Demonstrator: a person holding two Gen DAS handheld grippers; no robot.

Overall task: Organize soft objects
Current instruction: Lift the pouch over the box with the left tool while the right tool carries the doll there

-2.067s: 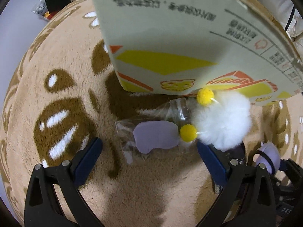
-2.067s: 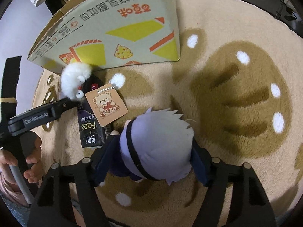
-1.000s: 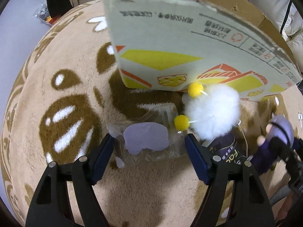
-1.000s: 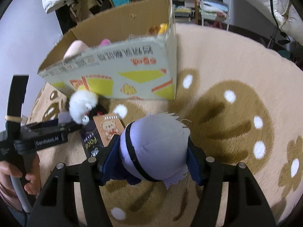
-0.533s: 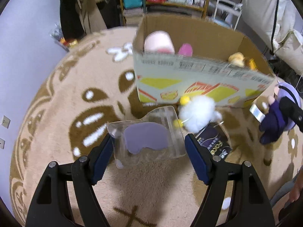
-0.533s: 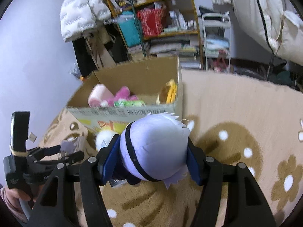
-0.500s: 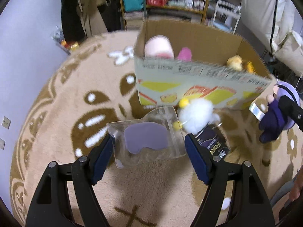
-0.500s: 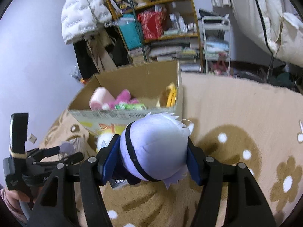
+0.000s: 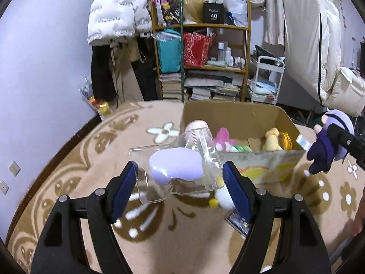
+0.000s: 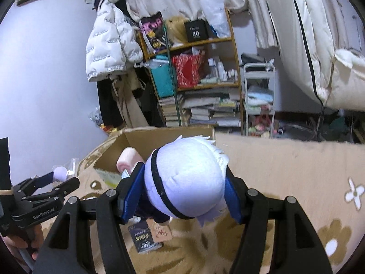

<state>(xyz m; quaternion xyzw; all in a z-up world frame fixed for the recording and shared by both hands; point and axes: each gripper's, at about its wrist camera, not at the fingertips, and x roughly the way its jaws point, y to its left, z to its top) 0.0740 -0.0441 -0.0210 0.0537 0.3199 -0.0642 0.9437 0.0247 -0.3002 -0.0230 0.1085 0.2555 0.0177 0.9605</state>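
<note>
**Two loads aloft, one box ahead**

The left gripper (image 9: 179,180) holds a clear zip bag (image 9: 175,171) between its blue pads, the jaws closed onto the bag's two side edges; a lilac soft pad (image 9: 175,167) sits inside it. The bag is off the rug (image 9: 68,182), its long axis running across from one pad to the other, roughly parallel to the near wall of the cardboard box (image 9: 235,116).

The right gripper (image 10: 186,189) clamps a plush doll (image 10: 187,180) by its pale round head, the dark body hanging below (in the left wrist view the doll shows at the far right, beside the box's right corner).

The open box lies straight ahead of both grippers and lower than them, with soft toys already inside. The bag appears over the box's near left part and the doll towards its right wall, so neither hand looks clearly nearer; each probably needs only a short push forward over the rim before letting go.

A white pompom toy (image 9: 224,199) and a dark packet (image 10: 143,239) remain on the rug in front of the box.
</note>
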